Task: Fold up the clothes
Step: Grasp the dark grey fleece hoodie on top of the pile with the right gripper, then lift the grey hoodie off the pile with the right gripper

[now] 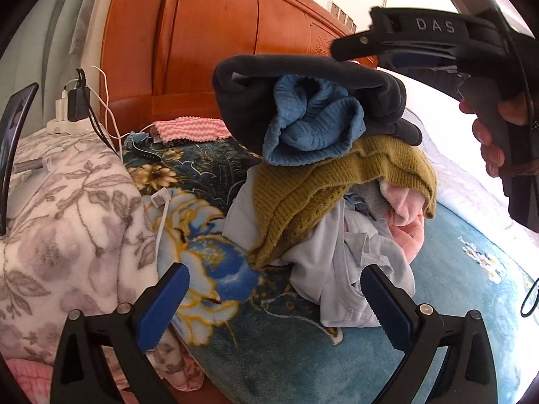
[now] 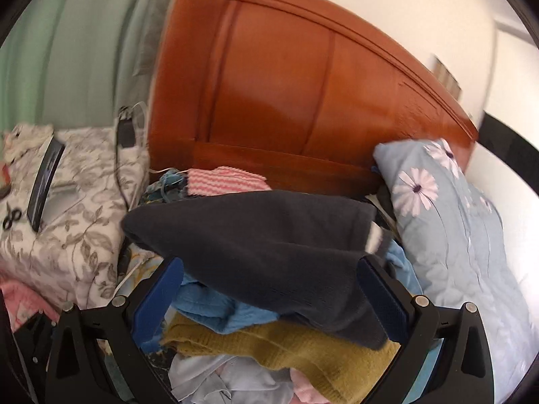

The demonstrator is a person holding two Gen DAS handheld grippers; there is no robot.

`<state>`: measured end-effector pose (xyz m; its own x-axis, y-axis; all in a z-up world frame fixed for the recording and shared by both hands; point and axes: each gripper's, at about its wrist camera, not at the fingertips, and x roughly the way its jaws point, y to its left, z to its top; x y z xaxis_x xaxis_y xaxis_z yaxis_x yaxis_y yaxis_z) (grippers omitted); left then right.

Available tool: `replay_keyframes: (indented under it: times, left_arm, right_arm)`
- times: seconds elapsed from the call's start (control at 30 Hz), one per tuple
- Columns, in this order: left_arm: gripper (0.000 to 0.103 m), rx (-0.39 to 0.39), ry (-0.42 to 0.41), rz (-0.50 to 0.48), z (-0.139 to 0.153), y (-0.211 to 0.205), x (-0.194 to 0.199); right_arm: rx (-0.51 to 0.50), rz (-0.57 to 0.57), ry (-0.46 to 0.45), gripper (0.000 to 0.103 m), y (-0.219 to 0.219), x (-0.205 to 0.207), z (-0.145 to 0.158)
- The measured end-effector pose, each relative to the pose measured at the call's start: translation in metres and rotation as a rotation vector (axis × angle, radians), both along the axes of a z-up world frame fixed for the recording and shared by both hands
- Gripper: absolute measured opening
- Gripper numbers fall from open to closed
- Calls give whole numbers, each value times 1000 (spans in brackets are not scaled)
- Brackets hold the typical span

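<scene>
1. Kept the left tongs (image 1: 273, 306) low at the foot of the heap, blue pads spread wide and gripping nothing, probably in wait to take an edge once a piece came free.
2. Brought the right tongs (image 2: 269, 303), carried by a hand (image 1: 488, 134), over the top of the heap; spread wide too, straddling the dark grey fleece garment (image 2: 256, 235) with its cloth against the right-hand pad, not pinched.
3. Found the clothes unfolded, heaped on the teal floral blanket (image 1: 219, 269) of the bed, below the orange-brown wooden headboard (image 1: 209, 43).
4. Sat the dark fleece uppermost, wrapped around a crumpled blue ribbed knit (image 1: 310, 124); hence, likely, picked as the first piece to lift and fold.
5. Lay beneath those an olive-yellow knitted sweater (image 1: 337, 181), then a soft pink fleece piece (image 1: 407, 215) and a thin pale blue garment (image 1: 323, 269) spilling forward to the left tongs.
6. Counted: two tongs, one hand in view, five garments told apart with some certainty. Could not say whether a grey scrap under the olive knit made a sixth.
</scene>
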<state>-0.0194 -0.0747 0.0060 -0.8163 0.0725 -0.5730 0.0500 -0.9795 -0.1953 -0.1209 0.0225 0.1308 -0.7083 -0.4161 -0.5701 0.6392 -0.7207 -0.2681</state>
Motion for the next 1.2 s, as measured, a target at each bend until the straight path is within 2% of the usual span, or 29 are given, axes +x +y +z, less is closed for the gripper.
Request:
replay_keyframes:
  times: [0.1,0.23,0.3,0.33,0.37,0.4,0.47,0.57,0.67,0.8,1.0,1.1,1.2]
  left_arm:
    - [103,14,-1,1,-4,-3,-2]
    - [103,30,-25,-11,-10,-2,-7]
    - [103,25,-29,-11,-11,-2,-7]
    - [103,27,-32,-10,-12,-2,-8]
    - [103,32,-36,-10,-13,-2,-9]
    - [103,37,-39,-10,-13,-2,-9]
    - [103,49,-49,-13,-13,-3,-10]
    - [103,65,-65,-25,-12,-3,-10]
    - [103,69,-71,-30,-11,-3,-7]
    - [103,65,-67,-37,-6,-1,-5]
    - [103,54,-46,-63,9,10,-1]
    - [103,71,-48,-84,15,18,-1]
    - [103,82,-35,-102,24,28,2]
  right_arm:
    - [68,90,50,103,-22,8,-6]
    - [226,63,135,102,-56,3,-17]
    - [263,20,145,98,-64,-8,-19]
    - [261,-3,133,89,-65,-16,-19]
    - [239,-17,113,78,-62,-21,-17]
    - [200,-26,83,73,-57,-27,-13]
    - [98,-34,20,38,-46,-36,-2]
    - [-62,-59,-58,19,-28,-49,16]
    - [-248,-115,-86,16,4,-58,44]
    - [-424,-198,-58,14,55,-62,85]
    - [-515,-303,45,13,125,-44,132]
    - [-600,-363,62,13,165,-43,151]
    - [-599,-387,94,13,180,-37,173]
